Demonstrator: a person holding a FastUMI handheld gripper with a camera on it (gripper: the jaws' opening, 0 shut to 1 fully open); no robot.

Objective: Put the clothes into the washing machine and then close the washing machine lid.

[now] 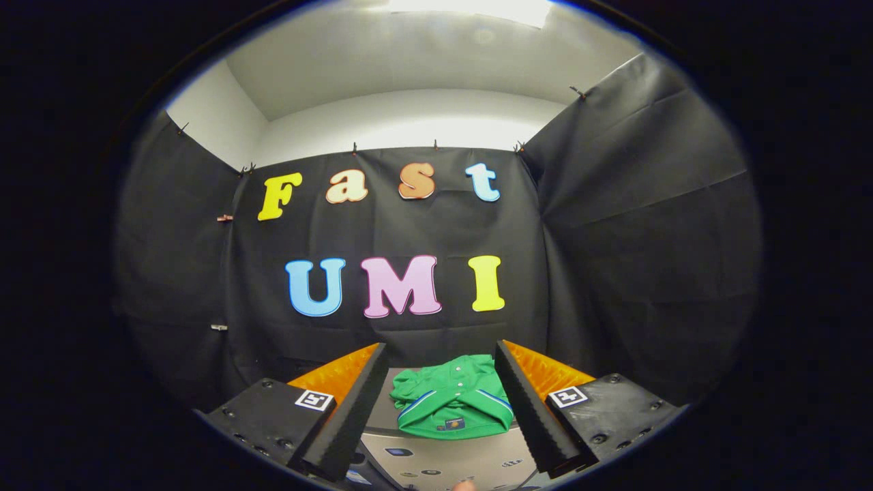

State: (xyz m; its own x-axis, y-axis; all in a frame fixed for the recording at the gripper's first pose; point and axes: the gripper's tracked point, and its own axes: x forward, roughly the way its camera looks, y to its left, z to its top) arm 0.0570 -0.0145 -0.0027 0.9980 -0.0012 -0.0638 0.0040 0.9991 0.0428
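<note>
Clothes: one folded green shirt (453, 399) with white-and-blue trim lies on a flat grey surface (443, 457), probably the washing machine's top, though I cannot tell for sure. Gripper (440, 361) hovers above, fingers (354, 409) spread wide, gripping nothing. Shirt sits in the gap between them, just ahead and untouched. Black cloth booth wall (614, 273) stands beyond.
</note>
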